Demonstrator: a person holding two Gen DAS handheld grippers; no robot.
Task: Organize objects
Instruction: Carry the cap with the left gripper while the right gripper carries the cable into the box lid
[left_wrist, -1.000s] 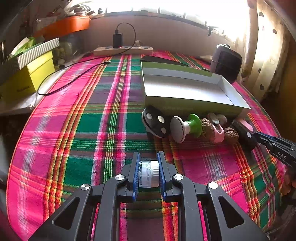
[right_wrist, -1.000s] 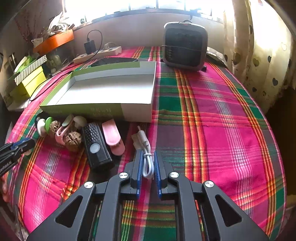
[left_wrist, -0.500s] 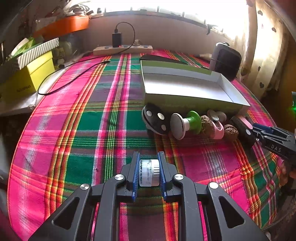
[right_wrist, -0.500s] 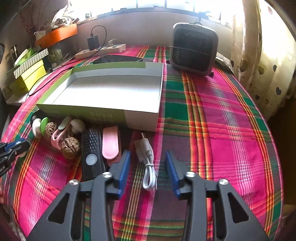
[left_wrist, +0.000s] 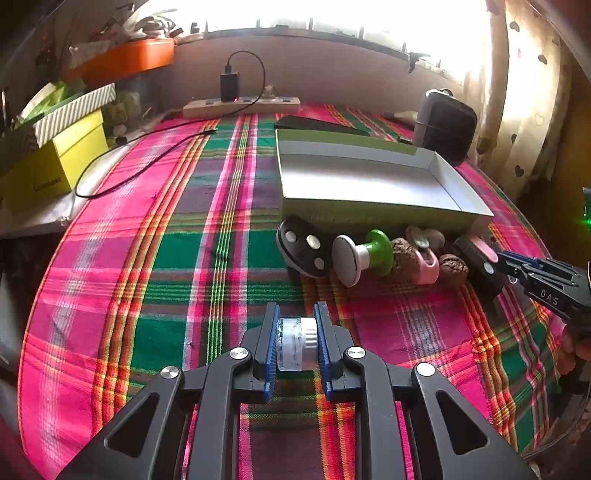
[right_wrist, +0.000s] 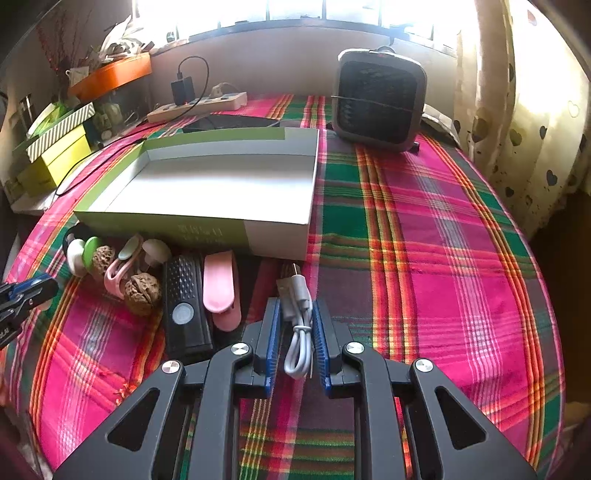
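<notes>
we are pinching a small clear jar (left_wrist: 296, 343) in the left gripper (left_wrist: 297, 332), near the tablecloth's (left_wrist: 166, 258) near edge. the right gripper (right_wrist: 297, 325), having just been closing, is clamping a white cable (right_wrist: 297, 332), lying near and right of the open box (right_wrist: 221, 184).

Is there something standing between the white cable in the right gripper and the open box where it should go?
Nothing visible blocks it. The right gripper is shut on the white cable, and only bare tablecloth lies up to the open box. Its front wall must be cleared. The pink clip and black remote lie beside, to the left.
</notes>
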